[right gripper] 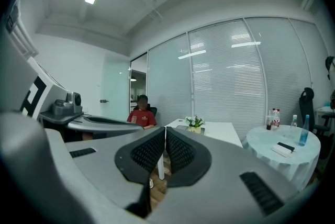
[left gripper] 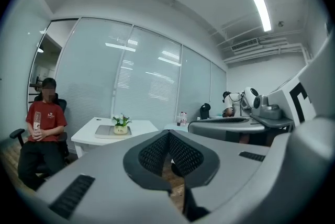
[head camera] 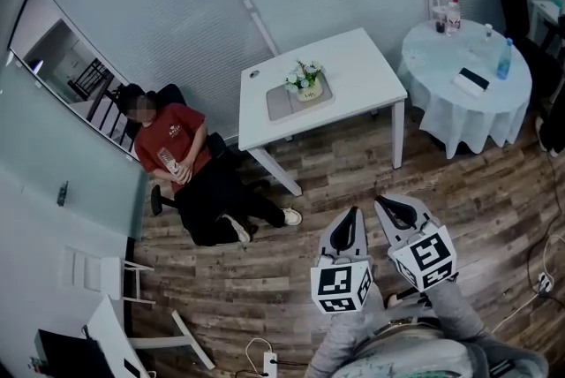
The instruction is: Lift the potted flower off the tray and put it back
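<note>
Jaws pinched together and empty on both the left gripper (head camera: 354, 212) and right gripper (head camera: 379, 201) — the potted flower (head camera: 305, 80) sits on its tray (head camera: 281, 105) on the white desk (head camera: 362, 67), well apart, ahead and slightly left, so the left one looks marginally nearer.

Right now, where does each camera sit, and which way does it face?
Head view: on the person's head, looking steeply down at the white table; the shut left claw, the shut right claw and grey sleeves show.
Left gripper view: on the left claw, facing the potted flower on its tray; its own shut jaws fill the foreground.
Right gripper view: on the right claw, facing the same table; its own shut jaws show.
Shared: all show the potted flower and seated person.
</note>
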